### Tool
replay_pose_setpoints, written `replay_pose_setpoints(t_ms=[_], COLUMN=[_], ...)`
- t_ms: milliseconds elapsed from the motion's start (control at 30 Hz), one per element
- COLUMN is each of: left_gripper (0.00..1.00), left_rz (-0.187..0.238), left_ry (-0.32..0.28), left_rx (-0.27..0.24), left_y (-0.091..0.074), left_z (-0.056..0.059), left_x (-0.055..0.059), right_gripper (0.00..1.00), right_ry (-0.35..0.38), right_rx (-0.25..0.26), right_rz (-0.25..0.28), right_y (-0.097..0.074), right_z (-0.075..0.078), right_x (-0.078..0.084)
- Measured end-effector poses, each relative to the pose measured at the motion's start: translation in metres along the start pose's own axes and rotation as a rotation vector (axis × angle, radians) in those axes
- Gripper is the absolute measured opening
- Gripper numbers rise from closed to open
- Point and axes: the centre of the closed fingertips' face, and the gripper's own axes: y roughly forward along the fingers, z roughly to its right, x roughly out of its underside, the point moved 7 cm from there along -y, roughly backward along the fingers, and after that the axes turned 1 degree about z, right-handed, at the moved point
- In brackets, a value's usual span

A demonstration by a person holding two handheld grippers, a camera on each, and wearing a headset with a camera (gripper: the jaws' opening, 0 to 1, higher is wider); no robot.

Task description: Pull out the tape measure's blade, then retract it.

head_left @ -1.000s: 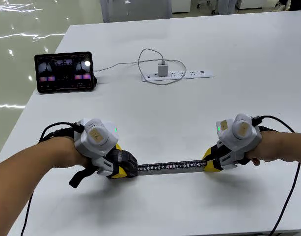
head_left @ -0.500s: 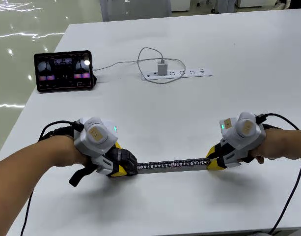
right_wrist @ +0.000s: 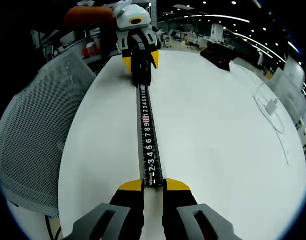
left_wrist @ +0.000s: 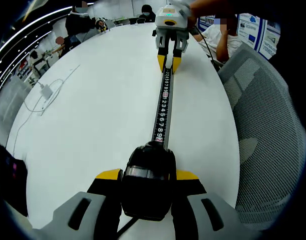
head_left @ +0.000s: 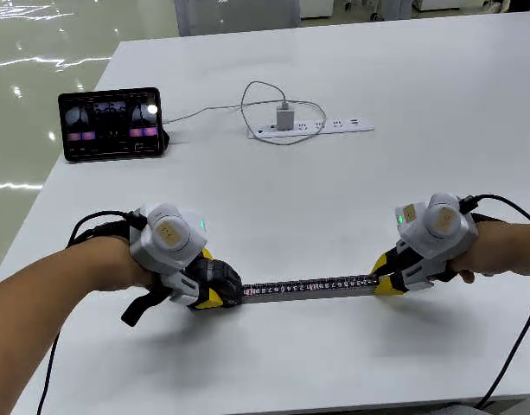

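1. Head view. The left gripper [head_left: 210, 290], at 7 o'clock, has its yellow-tipped jaws closed around the black tape measure case [head_left: 223, 280], which rests on the white table [head_left: 334, 199]. The right gripper [head_left: 385, 279], at 4 o'clock, pinches the free end of the blade [head_left: 308, 287], which lies flat along the table between the two. A tablet [head_left: 112, 124] stands at 10 o'clock and a power strip [head_left: 312, 130] lies at 12 o'clock, both well apart from the work.

2. Left gripper view. The tape measure case [left_wrist: 149, 182] sits between the jaws at 6 o'clock. The blade [left_wrist: 162, 112] runs straight to the right gripper [left_wrist: 169, 61] at 12 o'clock. A mesh chair [left_wrist: 262, 125] stands at 3 o'clock.

3. Right gripper view. The jaws at 6 o'clock are nearly shut on the blade tip. The numbered face points up, towards the left gripper [right_wrist: 140, 60] at 12 o'clock.

4. Technique (judgement). The pull-out appears under way. It should go best with the case pinned, the pull in line with the case mouth, and the blade low, flat and untwisted.

5. Containers. The case is the sole housing. It presumably holds the undrawn coil, which cannot be seen.
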Motion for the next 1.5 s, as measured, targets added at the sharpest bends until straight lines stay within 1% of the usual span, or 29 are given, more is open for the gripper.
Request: replay_pose_setpoints(t_ms=[533,1233,1300,1333,1400,1433,1500], left_gripper=[0.33,0.33,0.33,0.33,0.33,0.33,0.34], left_rz=[0.000,0.000,0.002,0.004,0.000,-0.009,-0.002], left_ry=[-0.001,0.001,0.002,0.002,0.010,0.044,0.024], left_rx=[0.000,0.000,-0.001,-0.002,-0.006,-0.006,-0.007], left_y=[0.0005,0.0009,0.0010,0.0010,0.0012,0.0011,0.0005], left_z=[-0.0007,-0.0001,0.0001,0.0000,0.0007,0.0015,0.0008], left_x=[0.0003,-0.0001,-0.0001,-0.0001,-0.0010,-0.0015,-0.0011], right_gripper=[0.09,0.10,0.10,0.10,0.10,0.11,0.11], right_ry=[0.005,0.031,0.043,0.061,0.046,0.032,0.019], right_rx=[0.009,0.013,0.010,0.008,0.005,0.002,-0.001], right_rz=[-0.010,-0.004,-0.003,-0.002,-0.010,-0.019,-0.028], right_y=[-0.0063,-0.0095,-0.0096,-0.0097,-0.0095,-0.0090,-0.0083], right_z=[-0.0016,-0.0007,-0.0004,0.0002,0.0000,-0.0001,0.0001], right_x=[0.0047,0.0093,0.0091,0.0088,0.0083,0.0074,0.0062])
